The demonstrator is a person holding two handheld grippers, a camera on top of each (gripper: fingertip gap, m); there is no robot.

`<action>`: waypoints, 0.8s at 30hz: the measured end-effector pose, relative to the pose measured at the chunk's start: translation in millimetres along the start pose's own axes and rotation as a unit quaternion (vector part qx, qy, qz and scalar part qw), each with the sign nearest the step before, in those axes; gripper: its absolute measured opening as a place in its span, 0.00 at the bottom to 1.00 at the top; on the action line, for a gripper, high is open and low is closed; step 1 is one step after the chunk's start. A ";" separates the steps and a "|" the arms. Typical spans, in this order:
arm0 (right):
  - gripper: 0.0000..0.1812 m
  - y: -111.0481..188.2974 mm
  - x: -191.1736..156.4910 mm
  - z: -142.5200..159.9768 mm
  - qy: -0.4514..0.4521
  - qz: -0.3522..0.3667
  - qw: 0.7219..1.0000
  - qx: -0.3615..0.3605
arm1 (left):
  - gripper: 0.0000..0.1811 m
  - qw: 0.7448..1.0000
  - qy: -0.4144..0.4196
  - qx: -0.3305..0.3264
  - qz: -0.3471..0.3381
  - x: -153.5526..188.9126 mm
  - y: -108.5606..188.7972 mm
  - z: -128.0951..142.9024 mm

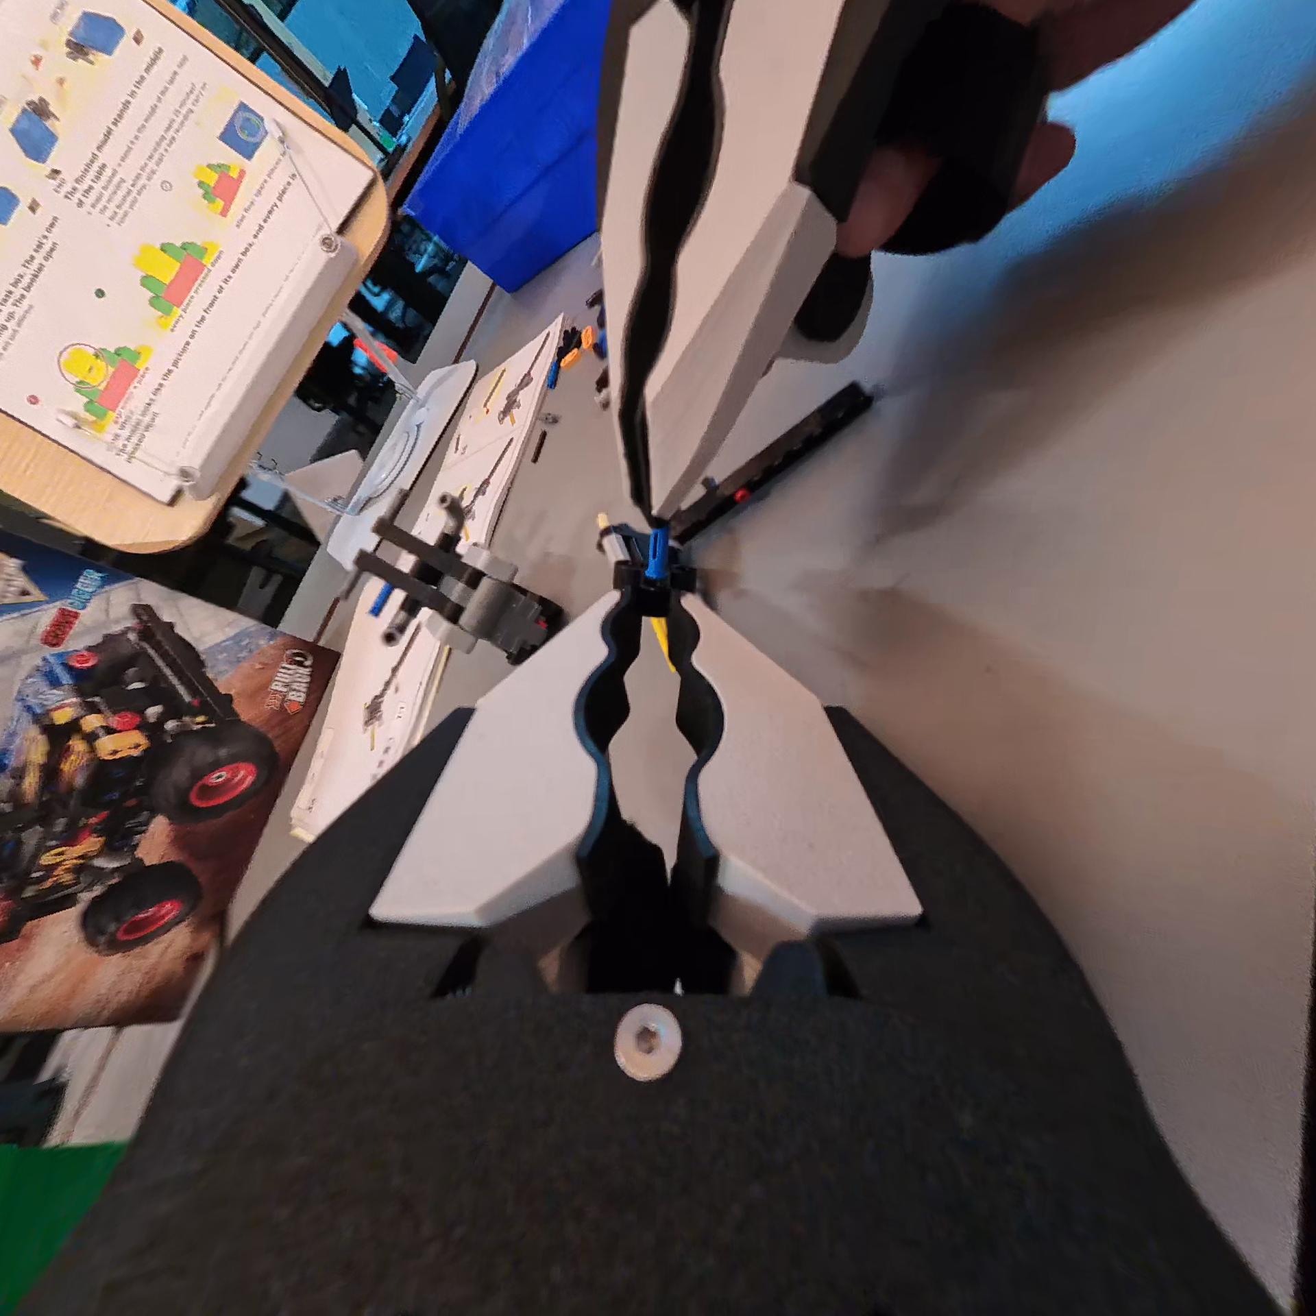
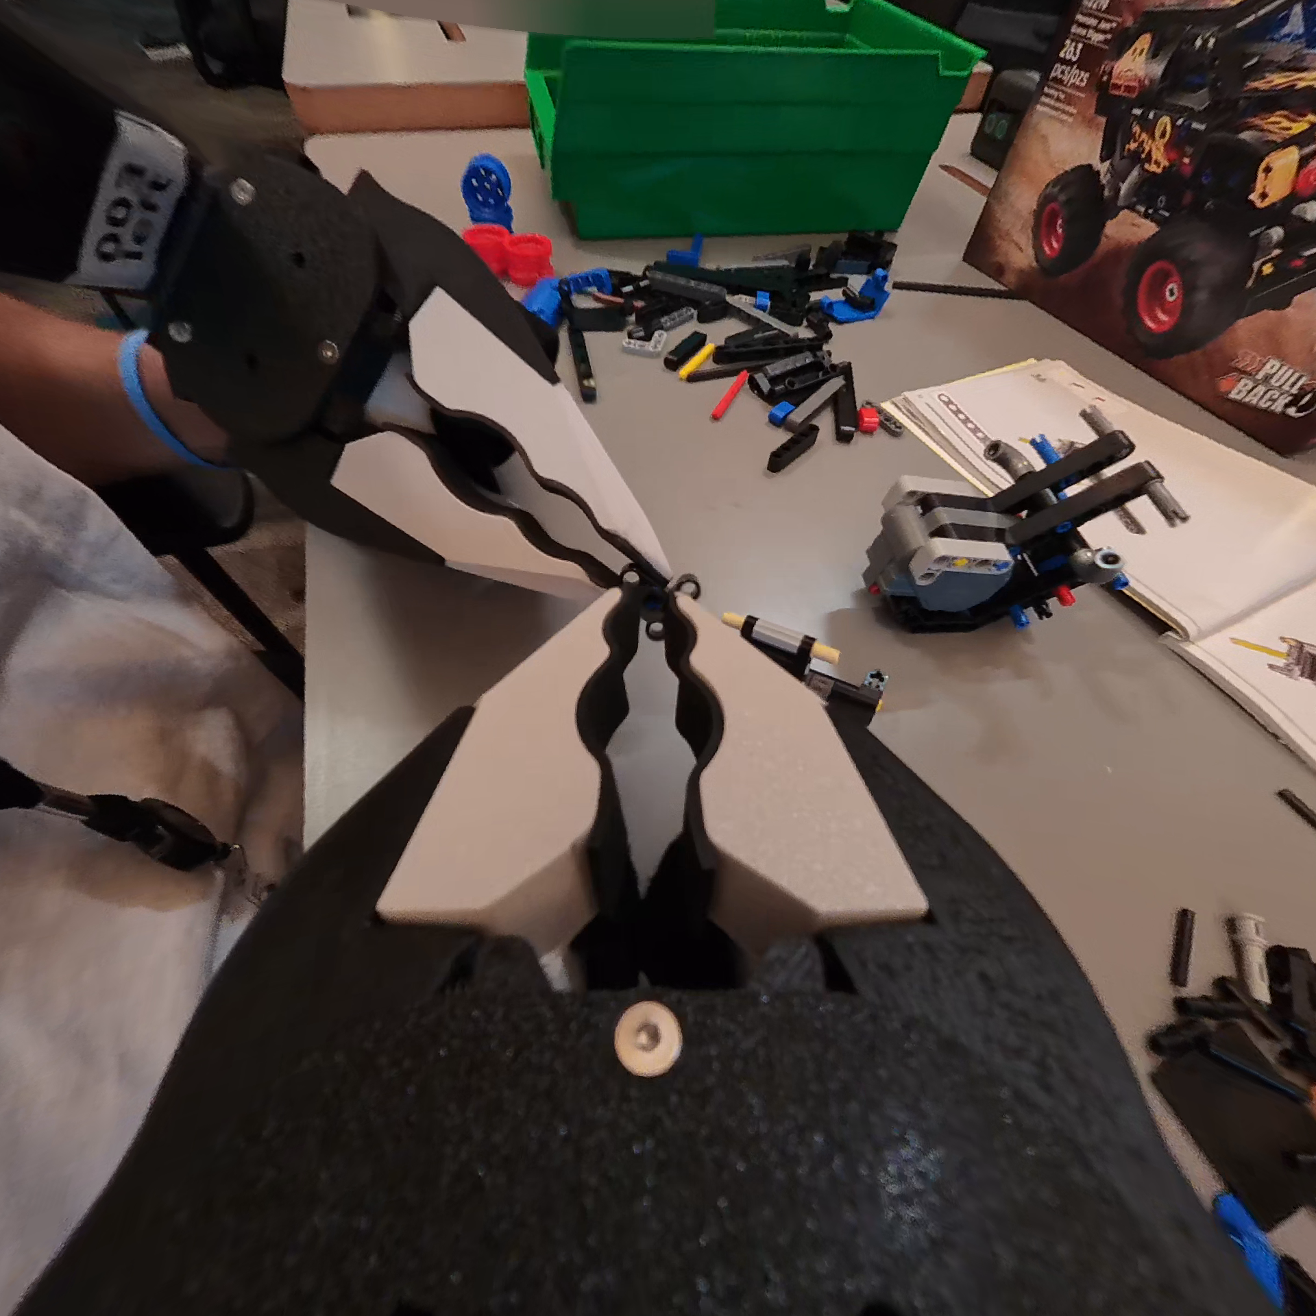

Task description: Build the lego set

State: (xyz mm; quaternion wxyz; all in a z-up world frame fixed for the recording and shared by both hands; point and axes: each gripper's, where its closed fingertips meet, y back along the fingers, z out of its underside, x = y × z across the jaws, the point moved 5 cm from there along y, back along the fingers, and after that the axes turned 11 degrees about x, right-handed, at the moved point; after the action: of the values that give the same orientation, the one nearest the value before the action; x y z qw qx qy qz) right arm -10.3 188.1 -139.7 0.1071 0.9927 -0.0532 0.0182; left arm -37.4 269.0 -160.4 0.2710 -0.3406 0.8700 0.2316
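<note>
Centrally, both claws nipped tight: left claw (image 1: 651,594) on black connector (image 1: 649,578), right claw (image 2: 651,605) on blue pin (image 1: 659,547)

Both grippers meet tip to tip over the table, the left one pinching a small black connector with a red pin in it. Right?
Not quite: the pin is blue, not red, as the left wrist view shows. The left gripper does pinch the black connector, tip to tip with the right gripper.
</note>
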 end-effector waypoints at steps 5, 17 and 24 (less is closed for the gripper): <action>0.03 5.4 -5.2 -16.8 0.000 -0.027 0.995 0.098 | 0.03 0.989 0.116 0.083 0.030 -10.2 10.3 -12.1; 0.03 3.9 -5.4 -16.6 0.018 -0.012 0.999 0.047 | 0.03 0.994 0.078 0.073 0.009 -11.0 10.3 -9.9; 0.03 4.9 -4.7 -9.5 0.034 -0.003 0.999 0.001 | 0.03 0.999 0.002 0.038 -0.010 -5.1 5.4 -6.0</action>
State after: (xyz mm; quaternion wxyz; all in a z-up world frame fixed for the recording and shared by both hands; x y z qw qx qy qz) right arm -15.7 185.8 -129.6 0.1084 0.9917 -0.0465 0.0518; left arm -40.0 271.5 -151.5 0.2846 -0.3394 0.8750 0.1953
